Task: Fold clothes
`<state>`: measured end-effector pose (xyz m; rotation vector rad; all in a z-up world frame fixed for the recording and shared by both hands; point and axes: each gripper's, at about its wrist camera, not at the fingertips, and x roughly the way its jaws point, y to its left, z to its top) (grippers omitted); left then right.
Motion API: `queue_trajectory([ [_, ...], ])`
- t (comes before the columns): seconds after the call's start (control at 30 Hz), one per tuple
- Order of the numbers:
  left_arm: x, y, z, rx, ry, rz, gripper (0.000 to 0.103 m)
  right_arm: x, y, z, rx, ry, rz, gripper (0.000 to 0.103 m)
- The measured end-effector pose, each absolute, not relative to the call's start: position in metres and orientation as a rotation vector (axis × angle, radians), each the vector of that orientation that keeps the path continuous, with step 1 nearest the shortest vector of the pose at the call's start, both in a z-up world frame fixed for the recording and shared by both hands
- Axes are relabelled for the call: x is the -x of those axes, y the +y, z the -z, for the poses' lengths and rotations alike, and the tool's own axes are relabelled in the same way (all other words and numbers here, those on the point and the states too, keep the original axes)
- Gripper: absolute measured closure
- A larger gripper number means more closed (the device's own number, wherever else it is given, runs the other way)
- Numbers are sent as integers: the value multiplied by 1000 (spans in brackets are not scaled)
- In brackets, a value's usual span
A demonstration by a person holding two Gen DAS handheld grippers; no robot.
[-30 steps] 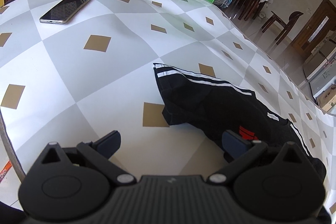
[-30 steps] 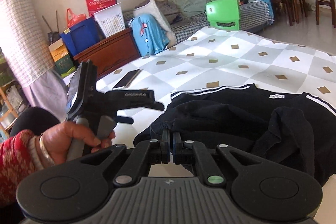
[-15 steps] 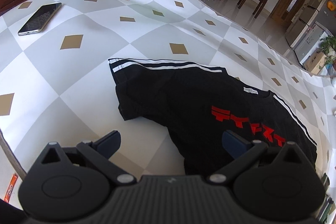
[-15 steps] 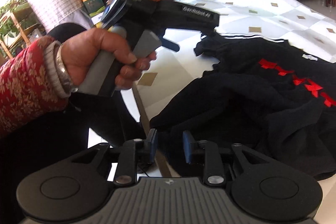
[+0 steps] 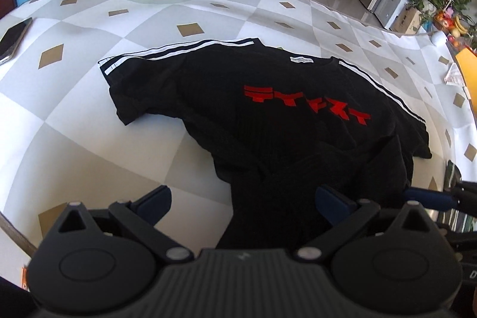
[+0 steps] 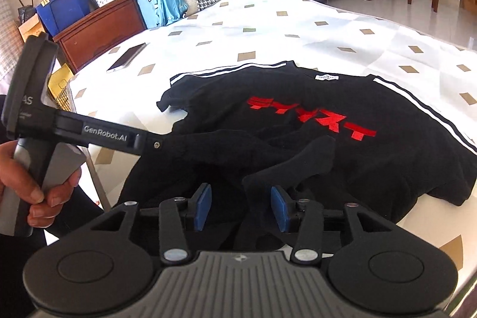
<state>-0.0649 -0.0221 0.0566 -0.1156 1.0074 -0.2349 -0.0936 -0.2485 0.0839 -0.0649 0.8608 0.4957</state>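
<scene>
While spread flat, black T-shirt (image 5: 268, 121).

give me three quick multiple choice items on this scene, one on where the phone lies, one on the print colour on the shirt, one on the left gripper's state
1. Where is the phone?
A. on the shirt
B. on the patterned cover, apart from the shirt
C. on the green chair

2. What colour is the print on the black shirt?
A. red
B. yellow
C. blue

3. How does the left gripper stand?
A. shut on the shirt
B. shut on the phone
C. open

Answers:
1 B: it lies on the cover, beyond the shirt's striped sleeve.
2 A: red characters run across the chest.
3 C: its blue pads sit wide apart, and nothing is pinched between them.
</scene>
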Motion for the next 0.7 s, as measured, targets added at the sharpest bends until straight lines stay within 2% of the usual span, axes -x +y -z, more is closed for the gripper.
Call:
queue_trajectory([
  [0.43, 76, -48, -46, 10, 1025, 314, 0, 86, -241, -60, 177, 921, -387, 52],
  [0.6, 73, -59, -28, -42, 1066, 295, 0, 74, -250, -52, 106, 962, -298, 53],
  [0.67, 71, -62, -22, -57, 1066, 280, 0, 70, -255, -51, 70, 964, -278, 58],
  [0.7, 70, -63, -19, -66, 1063, 263, 0, 69, -256, -51, 68, 965, -271, 64],
])
